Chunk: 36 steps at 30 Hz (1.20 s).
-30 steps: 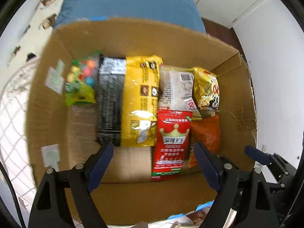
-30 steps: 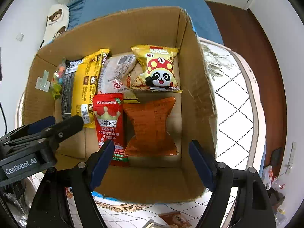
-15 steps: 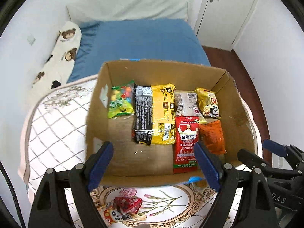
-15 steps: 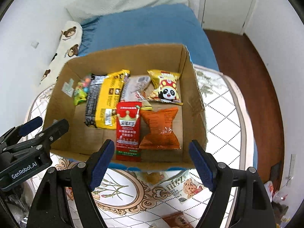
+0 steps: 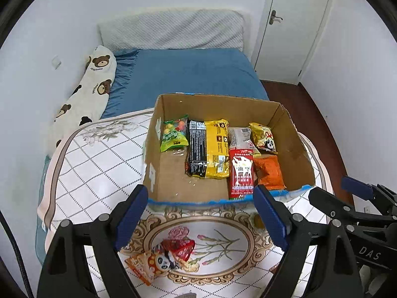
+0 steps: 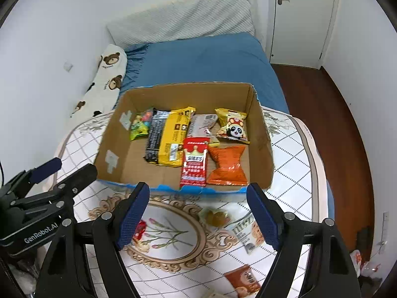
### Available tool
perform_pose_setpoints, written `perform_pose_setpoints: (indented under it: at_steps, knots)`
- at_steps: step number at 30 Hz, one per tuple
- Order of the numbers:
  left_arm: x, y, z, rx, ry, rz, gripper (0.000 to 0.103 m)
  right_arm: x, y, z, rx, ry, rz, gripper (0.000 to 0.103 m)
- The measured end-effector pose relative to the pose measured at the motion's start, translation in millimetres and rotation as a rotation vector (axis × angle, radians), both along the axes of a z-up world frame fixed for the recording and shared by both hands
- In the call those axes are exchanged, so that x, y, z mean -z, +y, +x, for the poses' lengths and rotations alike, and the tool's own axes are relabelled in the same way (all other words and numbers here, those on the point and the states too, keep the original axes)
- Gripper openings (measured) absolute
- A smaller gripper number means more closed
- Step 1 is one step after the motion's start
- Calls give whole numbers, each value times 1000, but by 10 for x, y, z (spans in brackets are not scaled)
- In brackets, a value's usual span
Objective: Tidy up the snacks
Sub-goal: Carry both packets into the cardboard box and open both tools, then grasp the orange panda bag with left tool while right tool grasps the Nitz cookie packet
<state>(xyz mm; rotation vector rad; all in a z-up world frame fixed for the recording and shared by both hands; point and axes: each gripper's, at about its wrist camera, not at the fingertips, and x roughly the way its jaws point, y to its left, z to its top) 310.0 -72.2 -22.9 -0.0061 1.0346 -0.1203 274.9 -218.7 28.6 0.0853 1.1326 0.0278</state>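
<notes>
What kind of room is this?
Most likely a bedroom: a bed with a blue sheet, a bear-print pillow along the wall, and a white door behind. The cardboard box of snacks sits on it.

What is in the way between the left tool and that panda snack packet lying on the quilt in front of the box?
Nothing visible. The left tool is open and empty above the quilt, and the panda packet lies uncovered, overlapping only a red packet.
</notes>
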Motion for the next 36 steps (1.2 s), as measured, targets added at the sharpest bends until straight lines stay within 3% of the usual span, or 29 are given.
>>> perform_pose_setpoints:
  at_steps: [6, 9, 16, 22, 27, 31, 34, 36]
  knots:
    - [175, 198, -263, -44, 30, 29, 86, 100, -25, -274, 20, 28, 38, 83]
    - [452, 365, -411, -76, 74, 76, 86, 386, -167, -400, 68, 100, 82, 83]
    - [1355, 866, -706, -144, 286, 136, 86, 1274, -548, -767, 221, 284, 185, 83]
    - [1865, 1048, -809, -167, 383, 155, 86, 1708, -804, -873, 322, 325, 188, 83]
    - [2114, 685, -708, 40, 379, 323, 86, 1877, -893, -756, 312, 346, 119, 83]
    - [2357, 399, -682, 204, 379, 460, 86, 2006, -884, -593, 236, 361, -11, 83]
    - [2469, 279, -671, 250, 396, 472, 86, 2134, -966, -480, 239, 374, -54, 83]
    - [2504, 266, -652, 221, 435, 397, 86, 2229, -1054, -418, 257, 385, -26, 83]
